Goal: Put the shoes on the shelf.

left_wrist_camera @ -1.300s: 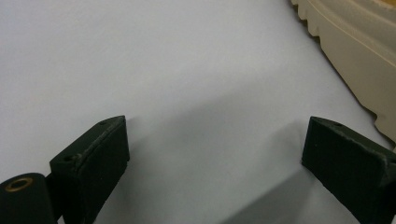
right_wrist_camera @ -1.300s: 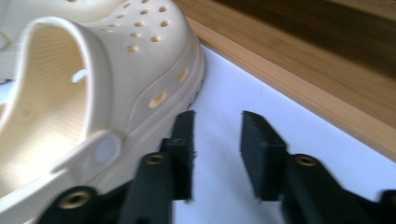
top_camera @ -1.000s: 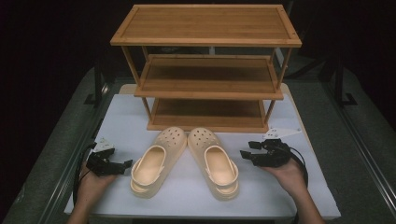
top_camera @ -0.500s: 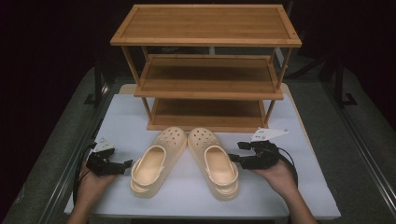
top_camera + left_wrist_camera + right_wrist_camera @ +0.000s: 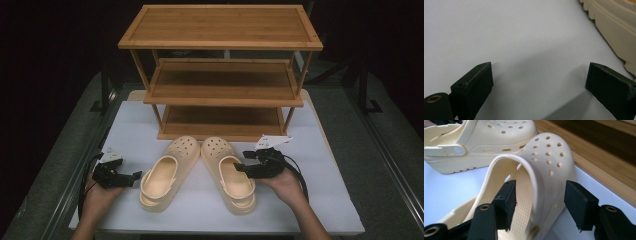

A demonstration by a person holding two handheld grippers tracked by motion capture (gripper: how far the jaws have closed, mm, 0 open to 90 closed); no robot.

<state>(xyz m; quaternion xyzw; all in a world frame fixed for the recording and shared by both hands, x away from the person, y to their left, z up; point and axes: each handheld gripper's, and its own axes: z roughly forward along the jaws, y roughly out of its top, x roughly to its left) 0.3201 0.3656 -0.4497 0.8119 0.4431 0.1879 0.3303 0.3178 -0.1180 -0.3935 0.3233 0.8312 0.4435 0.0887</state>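
Clogs: two cream clogs lie side by side on the white counter [image 5: 325, 200], toes toward the rack, heels toward me and splayed apart.
Right clog [image 5: 228, 172]: directly in front of the rack's bottom shelf, toe close to its front edge; this is the one I am working on.
Left clog [image 5: 167, 172]: just beside the right clog, their toe ends nearly touching.
Right gripper [image 5: 241, 167]: one, in my right hand; its jaws straddle the outer side wall of the right clog, one pad inside the shoe opening and one outside. In the right gripper view there is a gap at each pad, so nothing is clamped. The jaws have just been closing a little.
Left gripper [image 5: 136, 176]: one, in my left hand, low over the counter just beside the left clog's heel; its jaws stand wide apart with bare counter between them.
Rack [image 5: 220, 75]: one wooden rack with three shelves, all bare, at the far side of the counter.
Hands: two, both entering from the near edge.
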